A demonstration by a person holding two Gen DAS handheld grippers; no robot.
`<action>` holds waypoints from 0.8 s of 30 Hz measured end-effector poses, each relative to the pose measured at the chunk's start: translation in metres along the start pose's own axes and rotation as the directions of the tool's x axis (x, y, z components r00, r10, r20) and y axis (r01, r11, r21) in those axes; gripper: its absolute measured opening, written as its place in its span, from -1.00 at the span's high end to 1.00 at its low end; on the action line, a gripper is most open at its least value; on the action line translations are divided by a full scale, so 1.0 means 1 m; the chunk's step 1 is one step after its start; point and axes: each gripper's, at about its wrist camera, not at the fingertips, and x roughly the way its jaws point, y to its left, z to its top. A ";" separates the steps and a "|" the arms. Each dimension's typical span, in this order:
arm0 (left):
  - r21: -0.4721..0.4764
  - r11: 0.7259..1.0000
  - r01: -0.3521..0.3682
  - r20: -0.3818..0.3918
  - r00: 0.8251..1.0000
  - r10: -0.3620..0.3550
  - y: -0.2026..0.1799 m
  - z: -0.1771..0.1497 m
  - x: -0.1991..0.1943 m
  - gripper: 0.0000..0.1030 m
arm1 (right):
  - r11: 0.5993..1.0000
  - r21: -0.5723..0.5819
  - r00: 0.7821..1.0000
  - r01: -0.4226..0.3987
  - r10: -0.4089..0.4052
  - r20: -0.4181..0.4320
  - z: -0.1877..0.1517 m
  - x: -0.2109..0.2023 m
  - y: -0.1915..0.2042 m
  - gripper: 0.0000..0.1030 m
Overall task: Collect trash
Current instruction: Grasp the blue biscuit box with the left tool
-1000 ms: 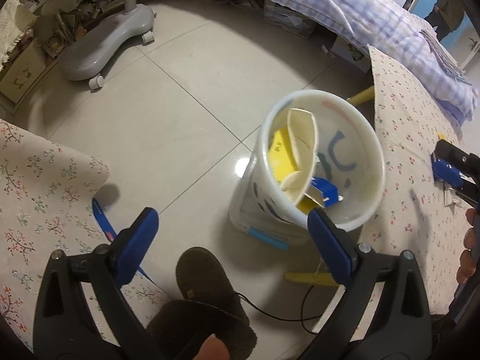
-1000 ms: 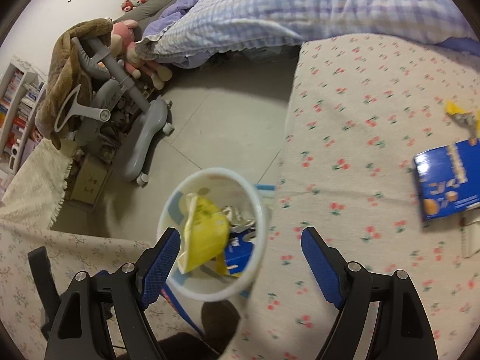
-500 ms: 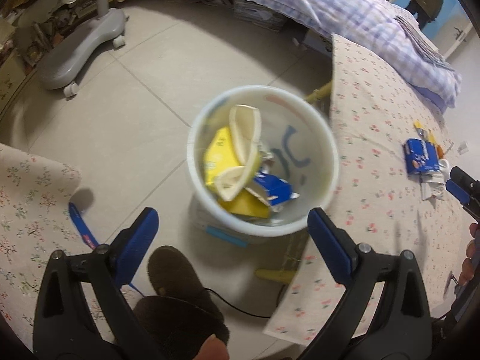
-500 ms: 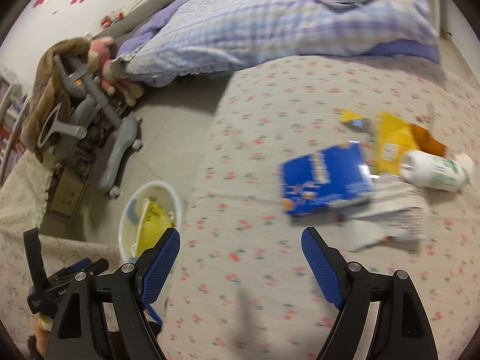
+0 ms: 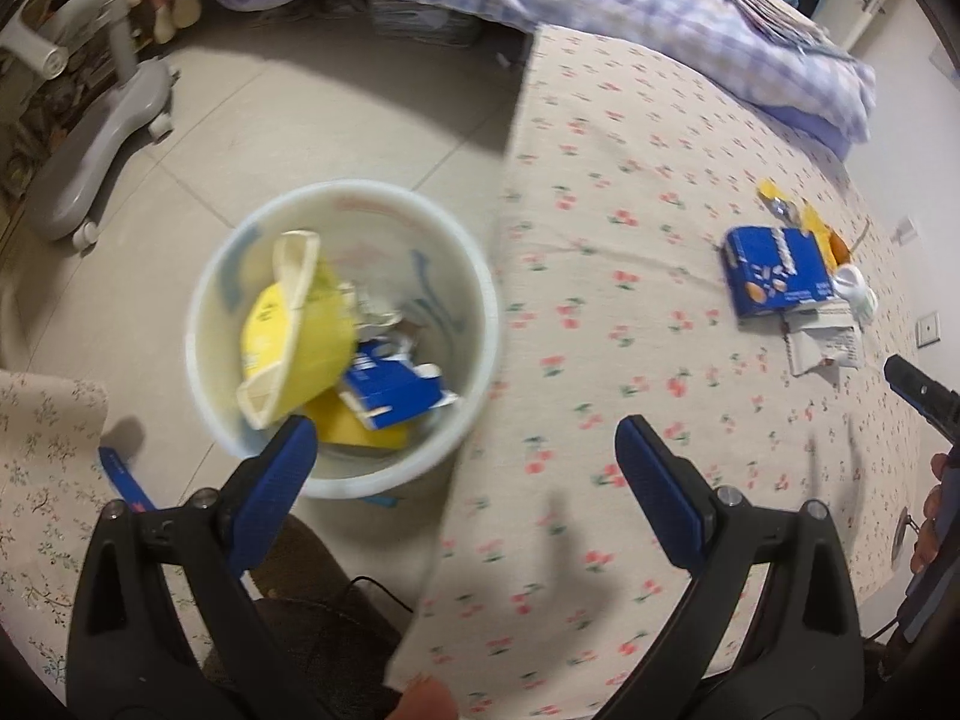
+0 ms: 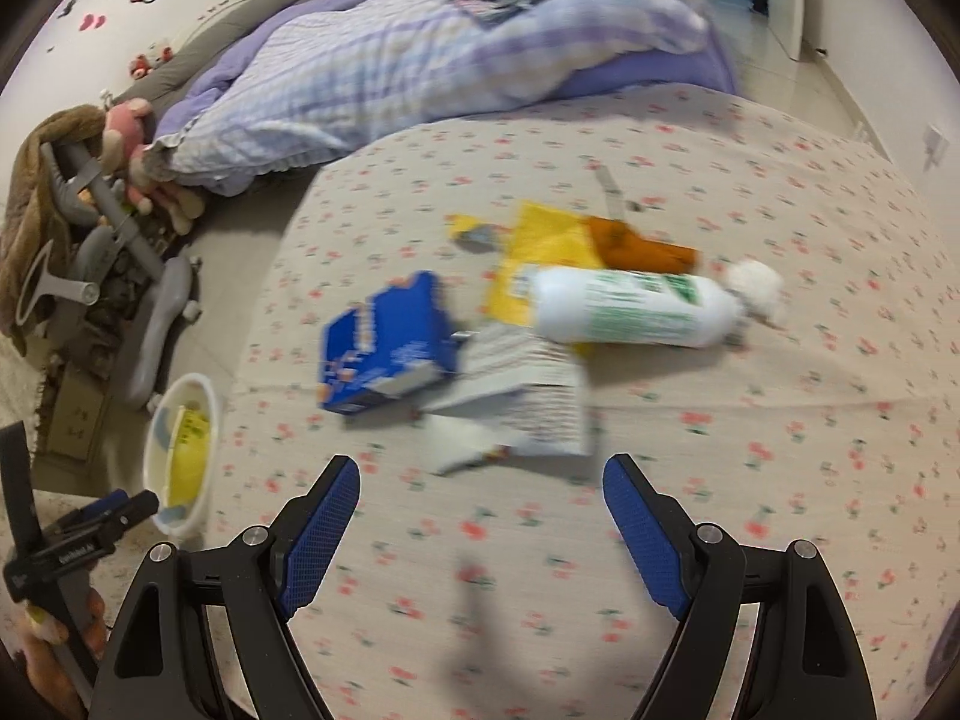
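Note:
A white bin stands on the floor beside the floral-cloth table, holding yellow and blue wrappers. My left gripper is open and empty, hanging over the bin's near rim and the table edge. On the table lies a heap of trash: a blue box, a white printed carton, a white bottle with green print, a yellow packet and an orange wrapper. My right gripper is open and empty, above bare cloth just short of the carton. The blue box also shows in the left wrist view.
A bed with a checked purple quilt runs behind the table. A grey chair base stands on the tiled floor at left. A second floral cloth lies at lower left with a blue strip at its edge. A dark slipper sits below the bin.
Both grippers swung right, from over the bin toward the table. The trash heap has come into the right wrist view and grown nearer. Both jaws stayed open.

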 end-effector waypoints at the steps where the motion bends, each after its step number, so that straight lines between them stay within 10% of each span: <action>1: 0.005 1.000 0.005 -0.003 1.000 -0.005 -0.005 0.001 0.001 -0.93 | 1.000 0.011 1.000 0.008 -0.008 0.000 -0.002 -0.002 -0.010 -0.65; 24: -0.019 0.966 0.258 0.027 0.966 -0.257 -0.153 0.052 0.042 -0.93 | 0.976 0.186 0.994 0.112 -0.107 -0.038 -0.022 -0.011 -0.142 -0.66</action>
